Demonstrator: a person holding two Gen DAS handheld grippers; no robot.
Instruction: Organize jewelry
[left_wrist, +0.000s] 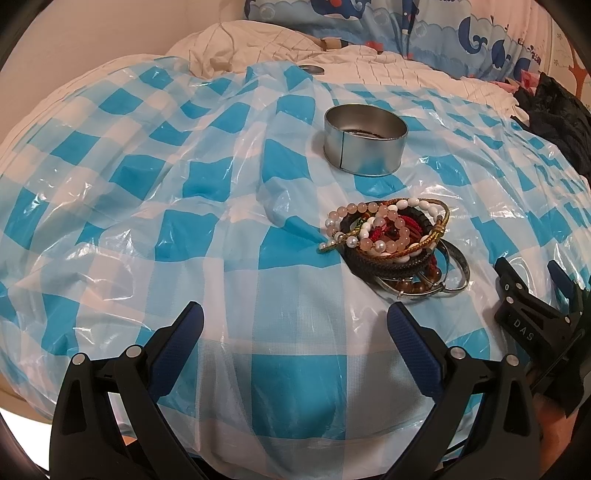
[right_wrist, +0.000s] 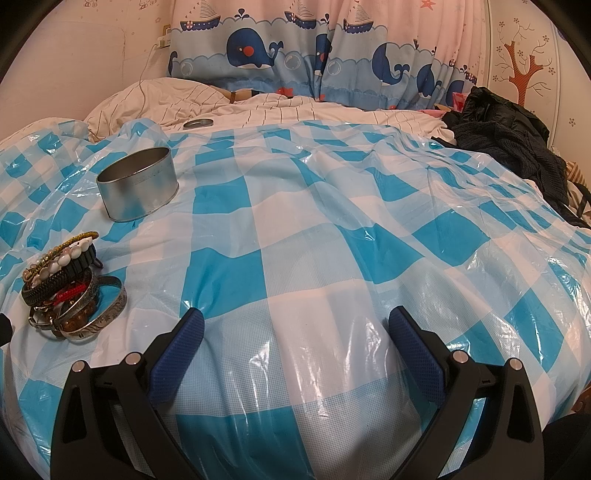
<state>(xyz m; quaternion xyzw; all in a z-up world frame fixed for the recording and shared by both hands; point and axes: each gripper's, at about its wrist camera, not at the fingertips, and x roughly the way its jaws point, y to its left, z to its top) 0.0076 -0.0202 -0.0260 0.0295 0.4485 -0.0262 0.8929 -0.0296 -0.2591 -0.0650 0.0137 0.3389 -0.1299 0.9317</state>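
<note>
a: where does the jewelry sit right now?

b: in one tangled pile of bracelets and bangles (left_wrist: 397, 247), lying on the blue-and-white checked plastic sheet (left_wrist: 236, 206) just on the near side of the round, open silver metal tin (left_wrist: 365, 144). the pile and the tin are near each other but not touching.

a: and the tools?

b: the left gripper (left_wrist: 295, 317) hovers on the near side of the tin, with the pile between them and a little to its right; its blue-padded jaws stand wide apart and hold nothing. the right gripper (right_wrist: 296, 319) is further right of the tin, jaws also spread wide and empty, with the pile off to its left.

a: so what's the step?

b: my guess is picking a first piece from the pile and dropping it into the tin. i'd take a top piece, such as the pale pink beaded strand, by one edge rather than biting into the whole heap, since the cords and beads look interlocked. the sheet is slick and wrinkled over soft bedding, so a gentle close and a straight lift should keep the heap from dragging.

a: counts?

b: one tin, with something dark inside that i can't make out. one round metal lid (right_wrist: 198, 123) lying beyond the tin. one pile, holding at least three metal bangles low down plus several beaded and woven bands; an exact count is hidden by the tangle.
</note>
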